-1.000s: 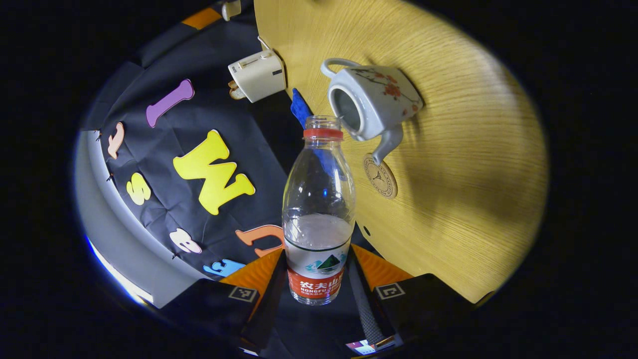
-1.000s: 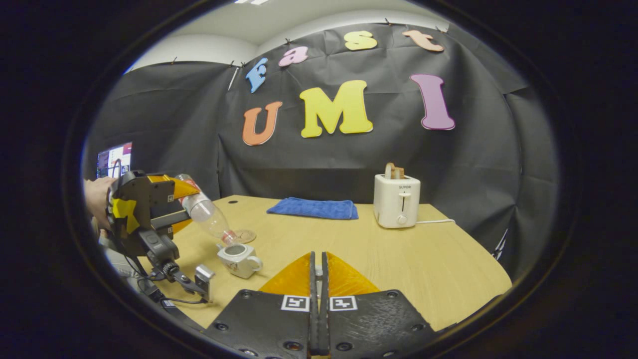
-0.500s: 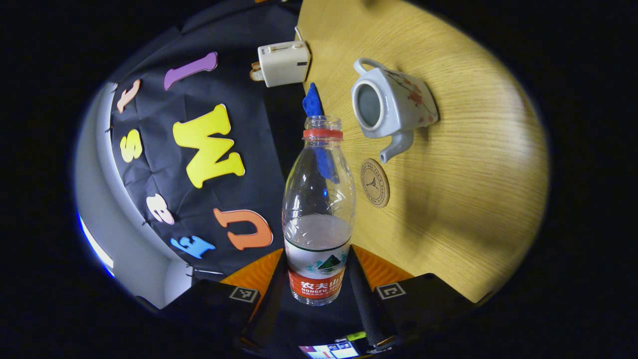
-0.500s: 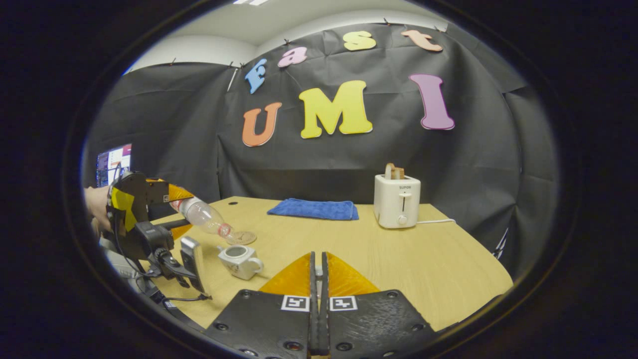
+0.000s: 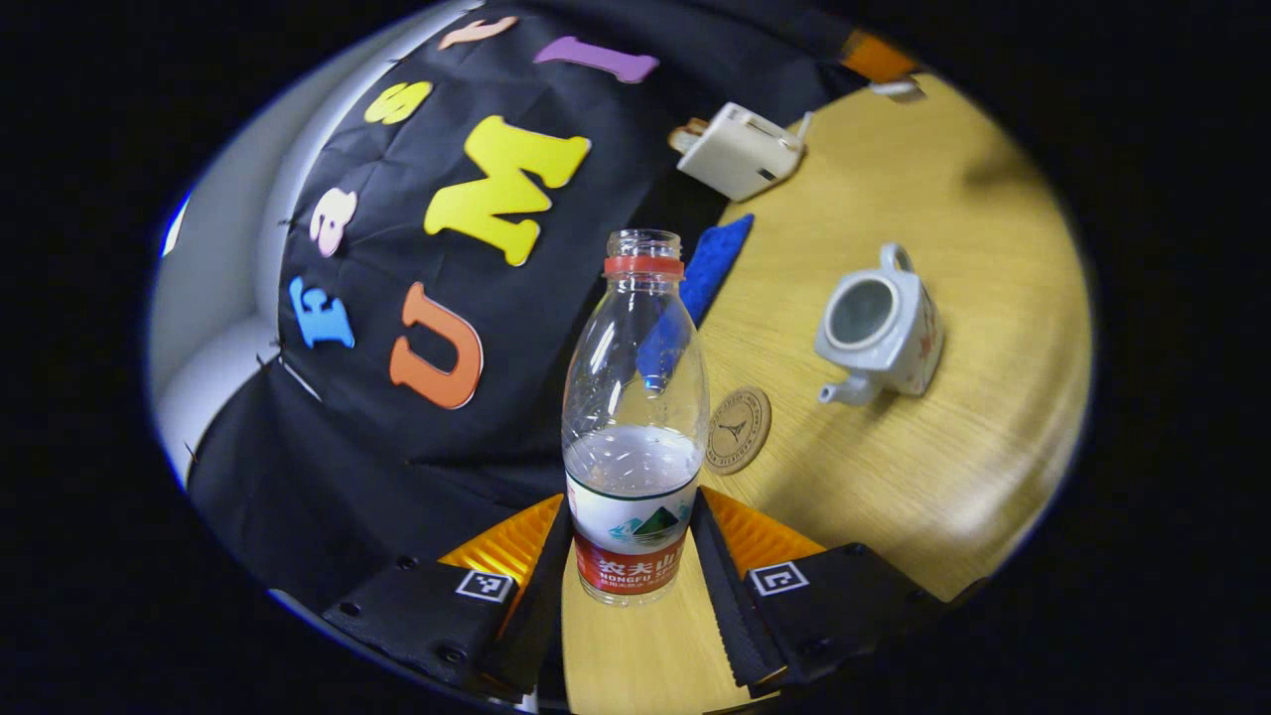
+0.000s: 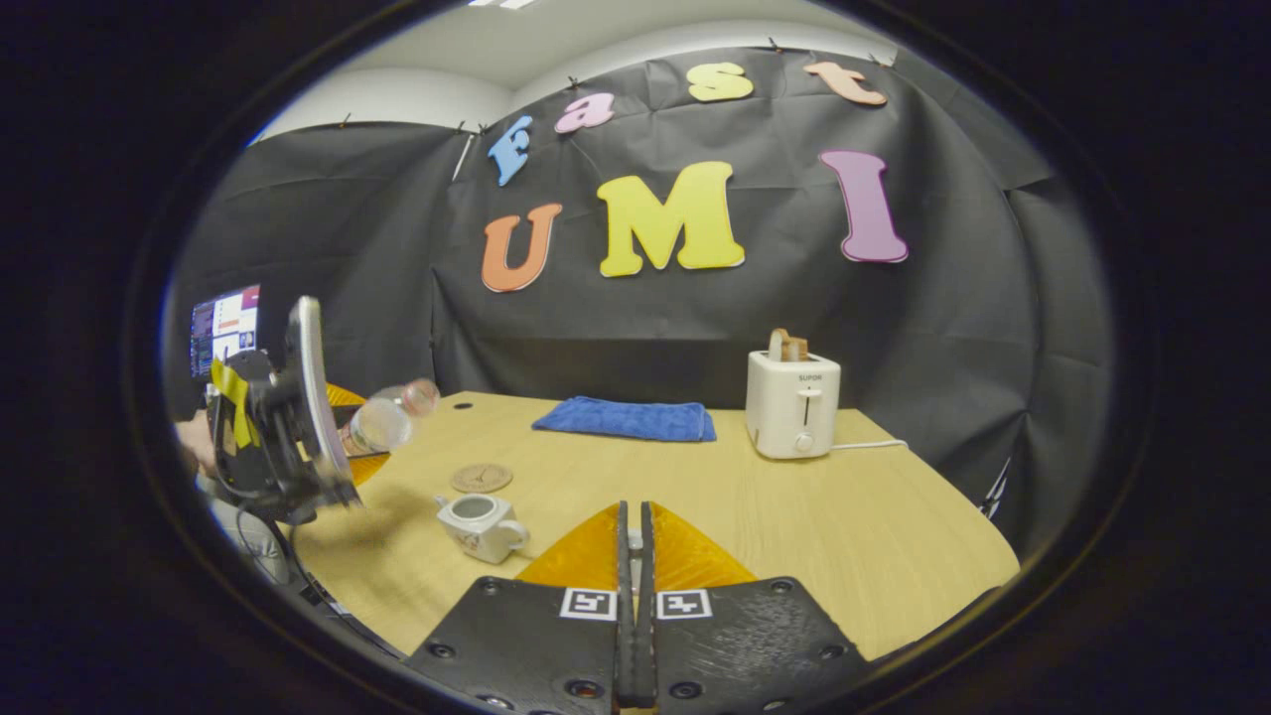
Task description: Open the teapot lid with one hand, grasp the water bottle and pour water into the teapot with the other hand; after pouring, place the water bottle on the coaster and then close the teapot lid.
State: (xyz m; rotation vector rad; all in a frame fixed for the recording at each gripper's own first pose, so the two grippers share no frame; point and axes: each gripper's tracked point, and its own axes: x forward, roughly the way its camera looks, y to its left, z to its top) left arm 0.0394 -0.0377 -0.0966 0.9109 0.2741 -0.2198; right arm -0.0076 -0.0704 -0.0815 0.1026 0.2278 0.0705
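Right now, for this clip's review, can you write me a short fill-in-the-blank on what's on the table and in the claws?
1. The left claw grips a water ____.
2. The teapot has no ____ on it.
3. The coaster lies on the table with ____ on it.
4. The blue cloth lies left of the ____.

Missing: bottle; lid; nothing; toaster

The left gripper (image 5: 633, 556) is raised and tilted, both fingers pressing on the lower part of a bottle (image 5: 635, 417), while the right gripper (image 6: 633, 556) points level, fingers closed together with nothing visible between them.
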